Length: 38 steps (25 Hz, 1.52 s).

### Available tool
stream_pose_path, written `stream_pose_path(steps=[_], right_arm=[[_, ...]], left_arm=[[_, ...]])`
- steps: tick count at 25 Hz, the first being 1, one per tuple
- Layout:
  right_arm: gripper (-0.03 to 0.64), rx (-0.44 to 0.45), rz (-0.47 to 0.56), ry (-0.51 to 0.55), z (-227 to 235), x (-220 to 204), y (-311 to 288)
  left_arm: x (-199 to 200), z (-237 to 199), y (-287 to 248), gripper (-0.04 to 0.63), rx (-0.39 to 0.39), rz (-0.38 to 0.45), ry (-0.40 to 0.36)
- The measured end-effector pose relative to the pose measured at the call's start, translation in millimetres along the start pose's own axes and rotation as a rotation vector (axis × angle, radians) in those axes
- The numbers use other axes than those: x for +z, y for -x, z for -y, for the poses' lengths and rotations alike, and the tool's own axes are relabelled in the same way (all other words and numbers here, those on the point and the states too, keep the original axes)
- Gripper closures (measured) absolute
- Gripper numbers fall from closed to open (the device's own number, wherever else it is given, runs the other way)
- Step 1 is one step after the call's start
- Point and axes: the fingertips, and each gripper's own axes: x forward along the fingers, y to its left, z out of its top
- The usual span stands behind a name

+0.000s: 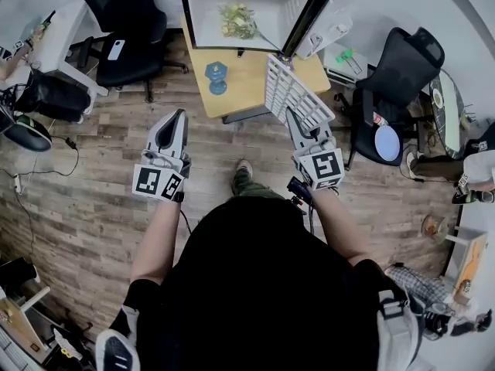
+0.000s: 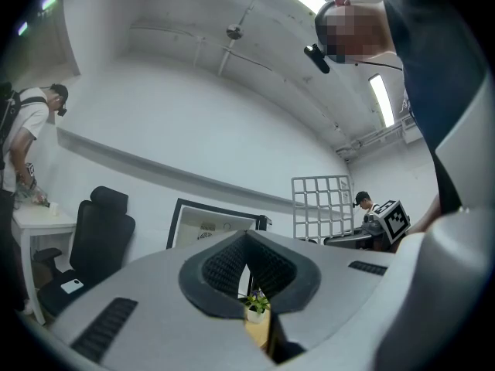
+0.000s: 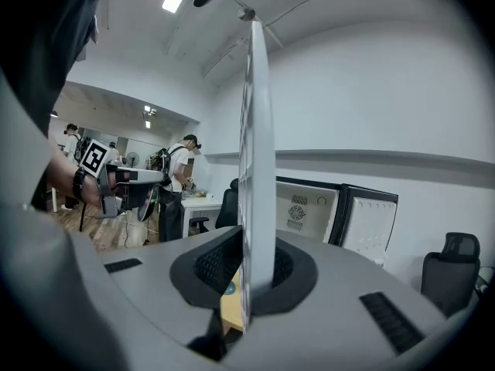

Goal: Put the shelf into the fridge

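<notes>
Right gripper view: right gripper (image 3: 249, 283) clamps shelf (image 3: 257, 161) edge-on.

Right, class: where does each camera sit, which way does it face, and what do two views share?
Head view: on the head, facing steeply down; arms, left claw, right claw show.
Left gripper view: on the left claw, facing the fridge along shut jaws.
Right gripper view: on the right claw, clamping the shelf edge-on.
All show fridge and shelf.

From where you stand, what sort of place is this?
Probably an office or lab workspace, not a kitchen: black office chairs, a white desk, wood-look floor, and the open mini fridge stands on a small wooden table.
</notes>
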Motion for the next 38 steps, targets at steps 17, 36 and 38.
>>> stream_pose_path(steps=[17, 36, 38], right_arm=[[0.578, 0.165, 0.029, 0.019, 39.7, -16.3, -71.0], [0.578, 0.126, 0.036, 0.058, 57.3, -2.1, -120.4], [0.578, 0.104, 0.033, 0.054, 58.6, 2.4, -125.7]], left_arm=[[-8.0, -15.0, -80.9, 0.577, 0.064, 0.014, -0.037], [-3.3, -54.6, -131.7, 0.577, 0.000, 0.009, -0.036], [0.0, -61.0, -141.1, 0.577, -0.024, 0.009, -0.042]])
